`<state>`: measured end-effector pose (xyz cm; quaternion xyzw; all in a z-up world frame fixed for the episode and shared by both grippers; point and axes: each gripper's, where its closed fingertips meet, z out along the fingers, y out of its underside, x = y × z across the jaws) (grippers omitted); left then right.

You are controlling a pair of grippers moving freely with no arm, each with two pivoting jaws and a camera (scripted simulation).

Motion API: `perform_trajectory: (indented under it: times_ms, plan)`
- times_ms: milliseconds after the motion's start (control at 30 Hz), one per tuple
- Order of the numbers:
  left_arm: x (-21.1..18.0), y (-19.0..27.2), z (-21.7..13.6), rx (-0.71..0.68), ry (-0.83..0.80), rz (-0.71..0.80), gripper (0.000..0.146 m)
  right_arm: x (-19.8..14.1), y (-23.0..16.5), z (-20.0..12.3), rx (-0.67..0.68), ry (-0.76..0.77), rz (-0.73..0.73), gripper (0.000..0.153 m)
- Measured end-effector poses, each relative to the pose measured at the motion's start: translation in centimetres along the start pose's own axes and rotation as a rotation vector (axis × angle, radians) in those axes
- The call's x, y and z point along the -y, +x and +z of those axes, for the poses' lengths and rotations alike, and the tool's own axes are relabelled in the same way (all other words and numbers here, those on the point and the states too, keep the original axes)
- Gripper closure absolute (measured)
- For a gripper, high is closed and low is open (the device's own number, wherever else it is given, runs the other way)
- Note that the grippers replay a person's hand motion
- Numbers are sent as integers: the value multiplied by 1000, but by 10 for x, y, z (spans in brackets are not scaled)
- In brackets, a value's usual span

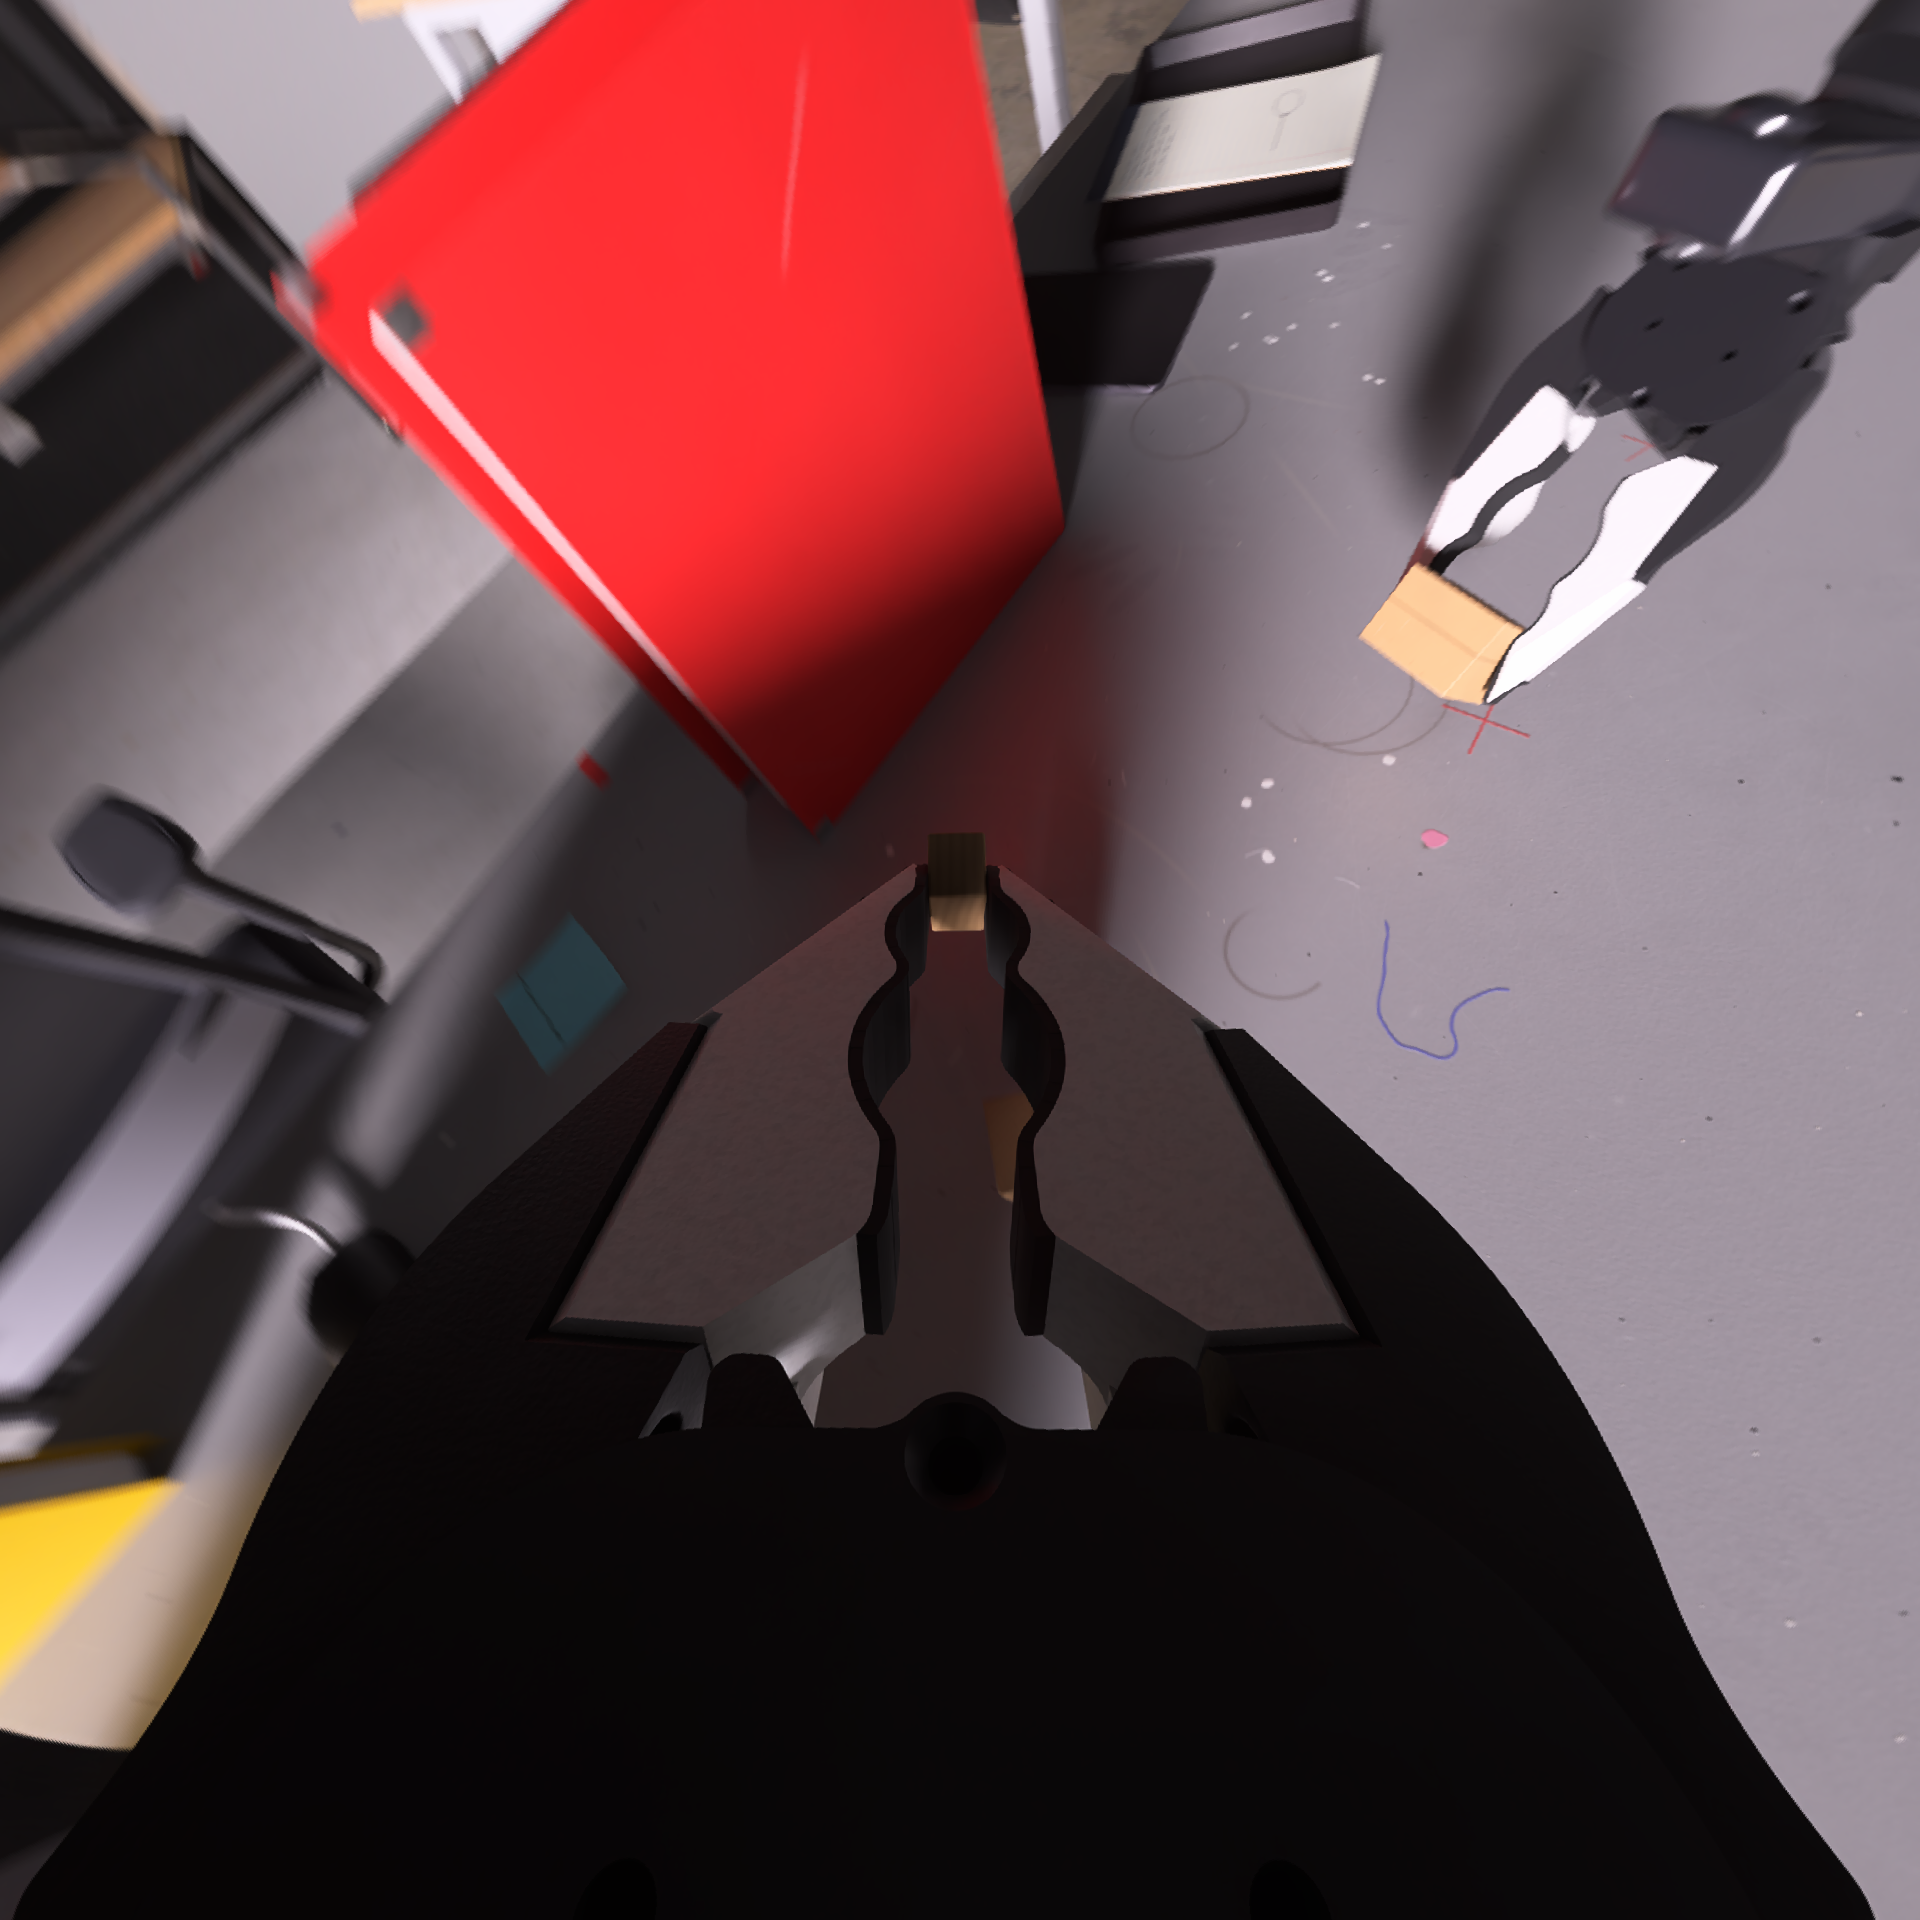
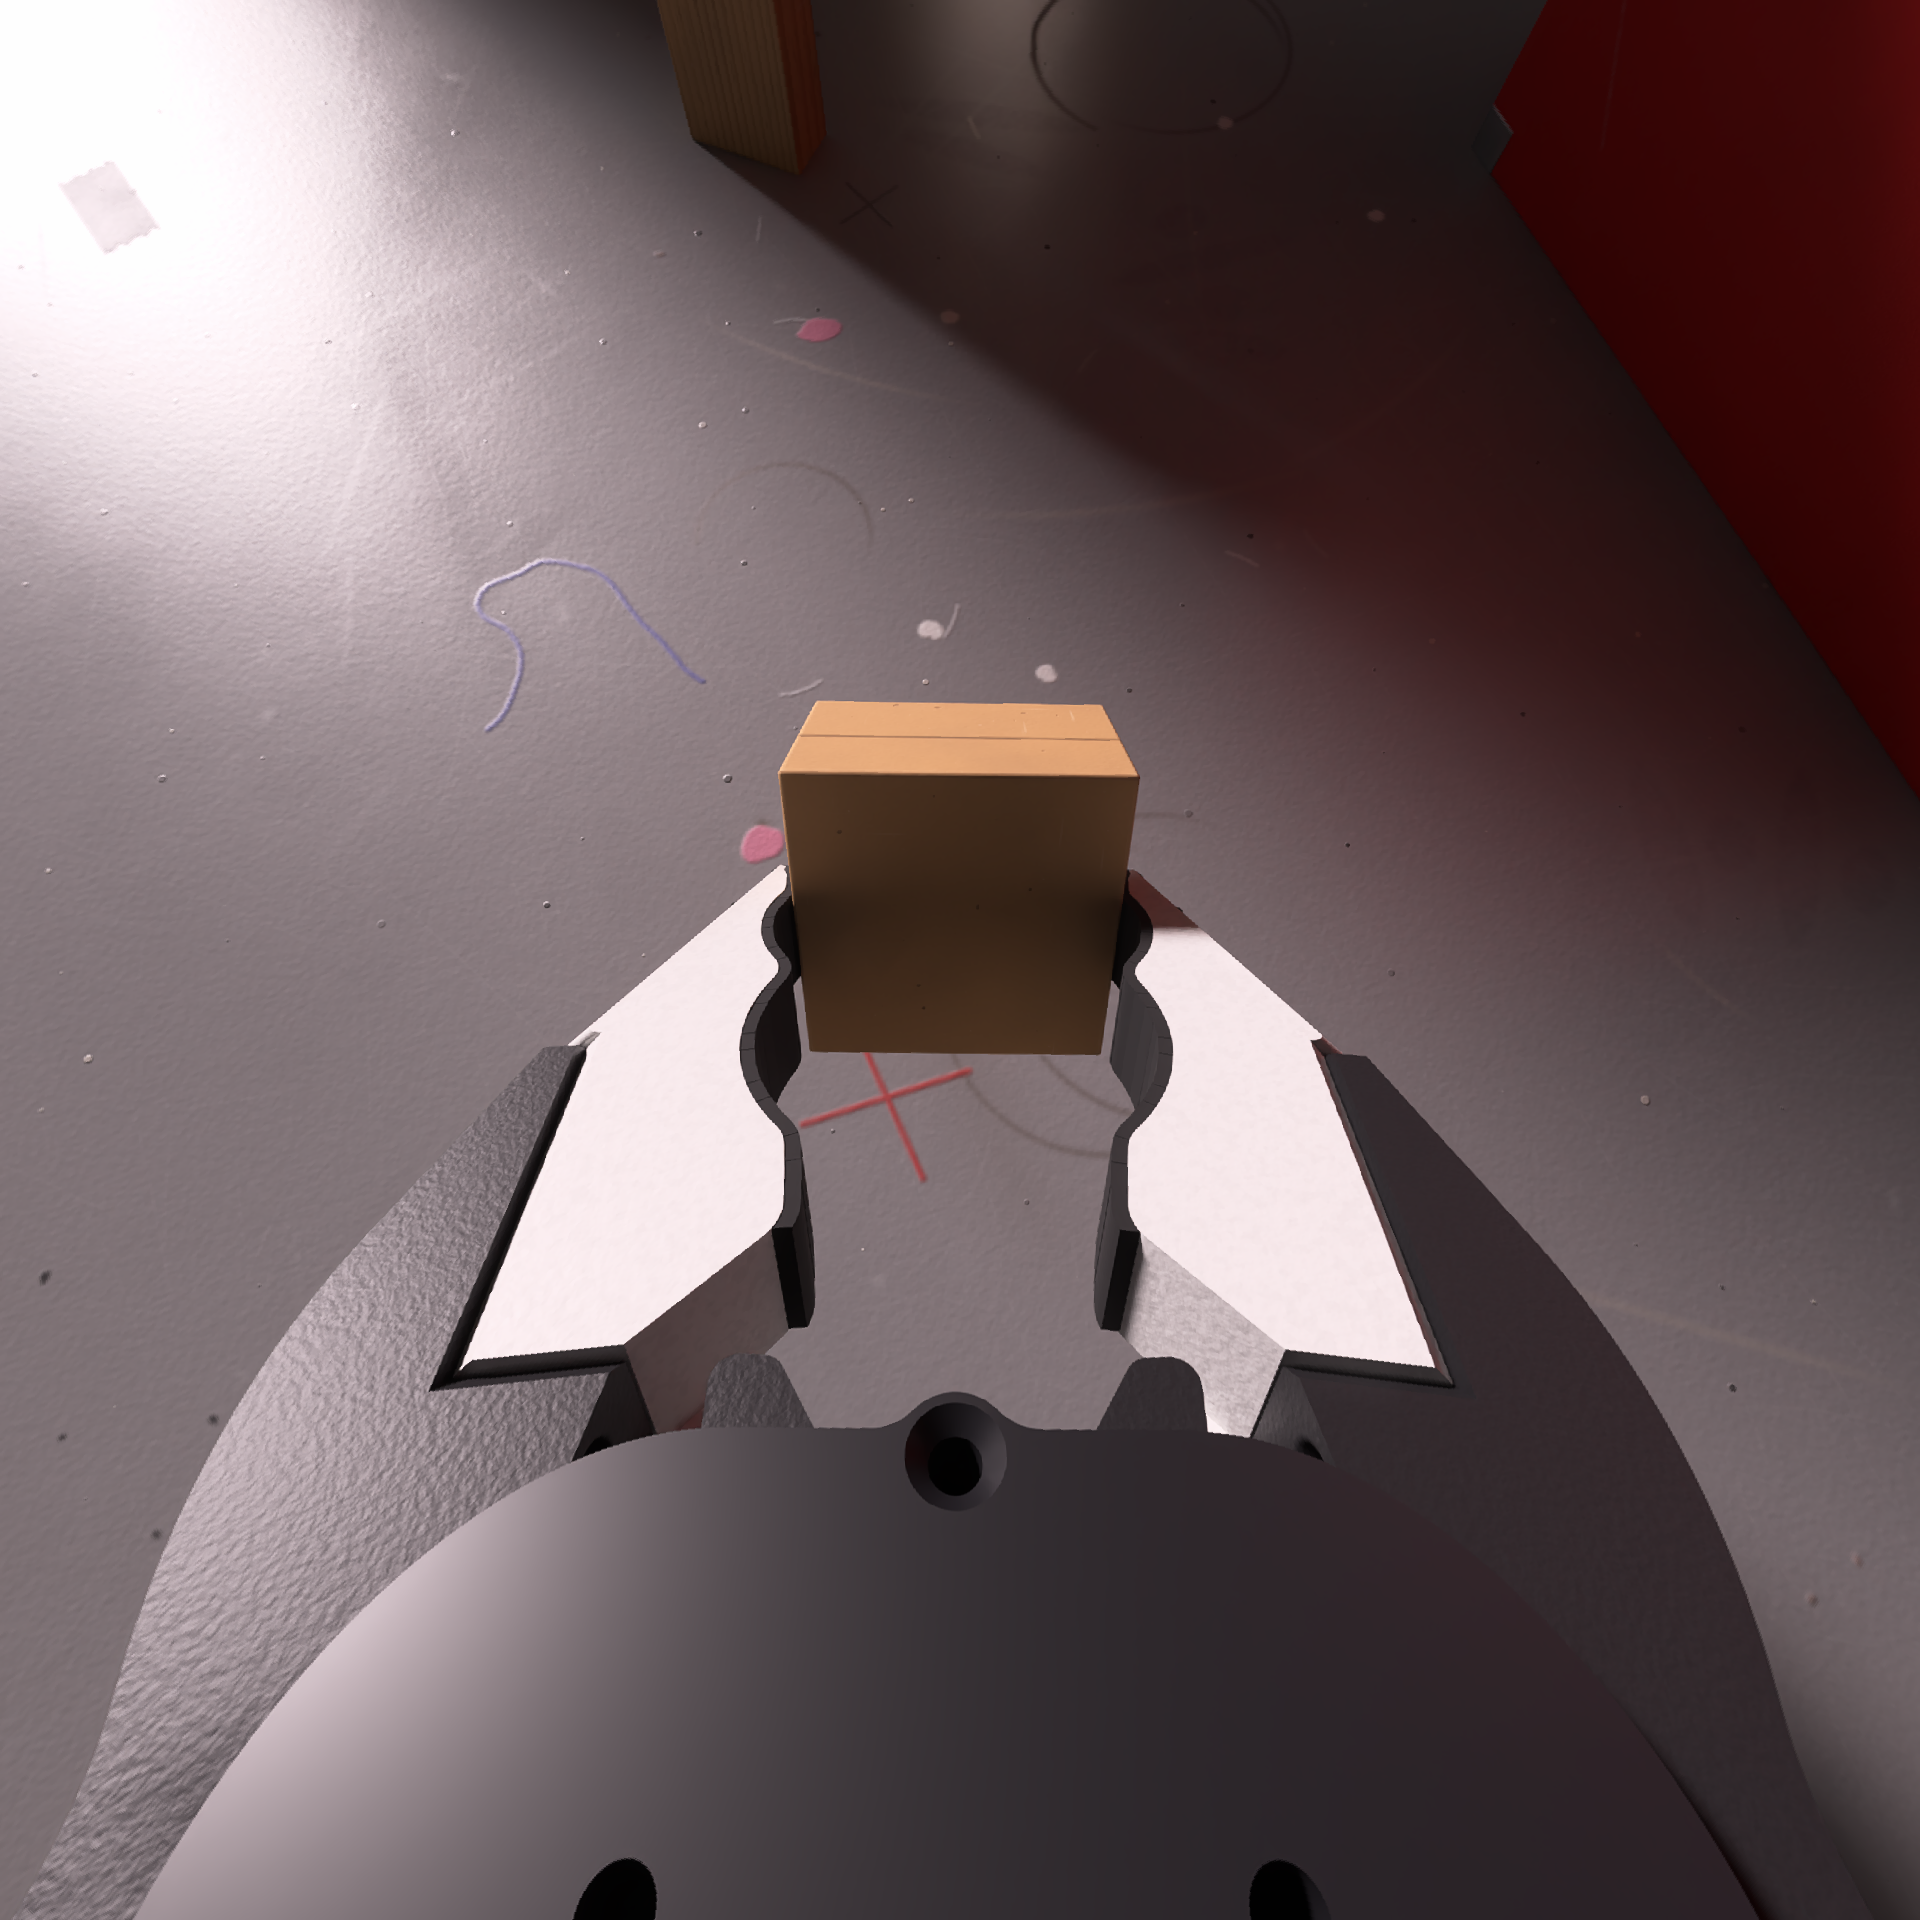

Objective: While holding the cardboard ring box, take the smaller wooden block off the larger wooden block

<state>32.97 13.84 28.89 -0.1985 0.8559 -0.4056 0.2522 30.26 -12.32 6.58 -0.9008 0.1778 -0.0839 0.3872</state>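
My left gripper (image 1: 956, 896) is shut on the smaller wooden block (image 1: 956, 883), a small tan cube pinched at the fingertips and held above the grey table. A tan sliver (image 1: 1006, 1143) shows low in the gap between the fingers; I cannot tell what it is. The larger wooden block (image 2: 753, 83) stands on the table at the top of the right wrist view, its top cut off. My right gripper (image 2: 958, 896) is shut on the cardboard ring box (image 2: 956, 883) and holds it off the table. It also shows at the upper right of the left wrist view (image 1: 1470, 623) with the box (image 1: 1439, 634).
A tall red cabinet (image 1: 686, 395) stands close ahead of the left gripper, and at the right edge of the right wrist view (image 2: 1766, 312). The grey table (image 2: 312, 935) bears a red cross mark (image 2: 888, 1107). Dark furniture (image 1: 156, 260) and a yellow object (image 1: 73, 1558) lie at the left.
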Motion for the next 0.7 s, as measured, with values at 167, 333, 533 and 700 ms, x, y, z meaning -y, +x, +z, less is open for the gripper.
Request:
perform_trajectory:
  times_ms: [167,333,533,700]
  plan:
    - [76,43,15,-115,-24,287,136,-1,-3,-1,5,-9,0,93]
    - [73,104,96,-351,-239,473,136,-9,-11,3,41,-35,8,93]
    - [13,141,191,-560,-481,531,136,-23,-13,4,49,-50,39,94]
    - [-43,146,227,-626,-658,590,136,-35,-18,12,82,-80,56,94]
